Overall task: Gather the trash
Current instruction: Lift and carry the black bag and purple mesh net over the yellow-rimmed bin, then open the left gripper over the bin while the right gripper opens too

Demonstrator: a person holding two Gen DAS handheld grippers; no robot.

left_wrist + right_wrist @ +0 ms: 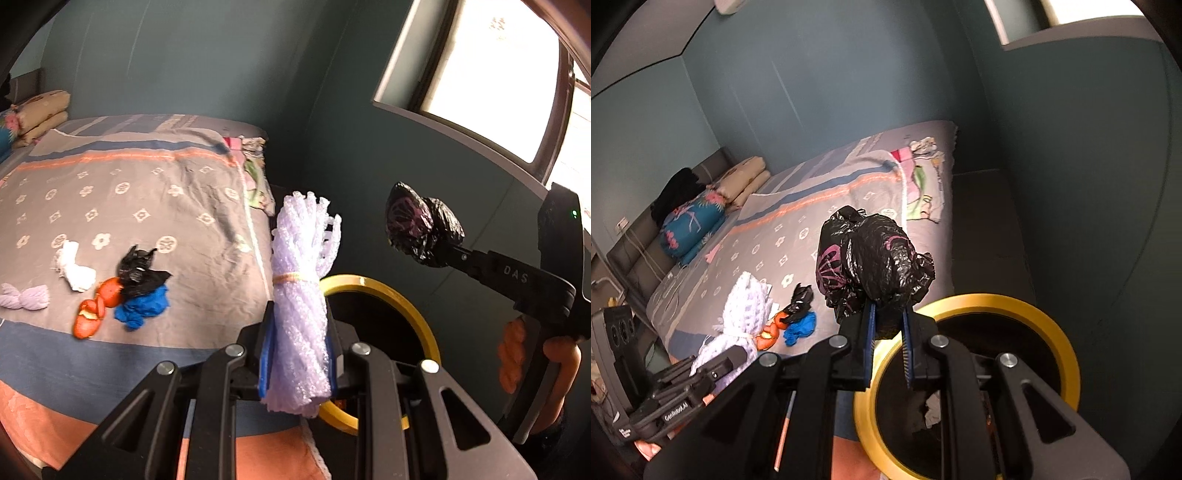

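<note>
Gripping trash, both tongs (297,354) tilted downward.

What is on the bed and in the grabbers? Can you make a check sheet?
Surface: bed with patterned cover.
Job's things: foam net in left gripper; black bag in right gripper; bin beside bed.
Clutter: white wad, orange peel, blue wad, another black bag, second foam net.
Grippers: both shut on trash.
Cables: some at the headboard.
Surroundings: window, pillows.
</note>
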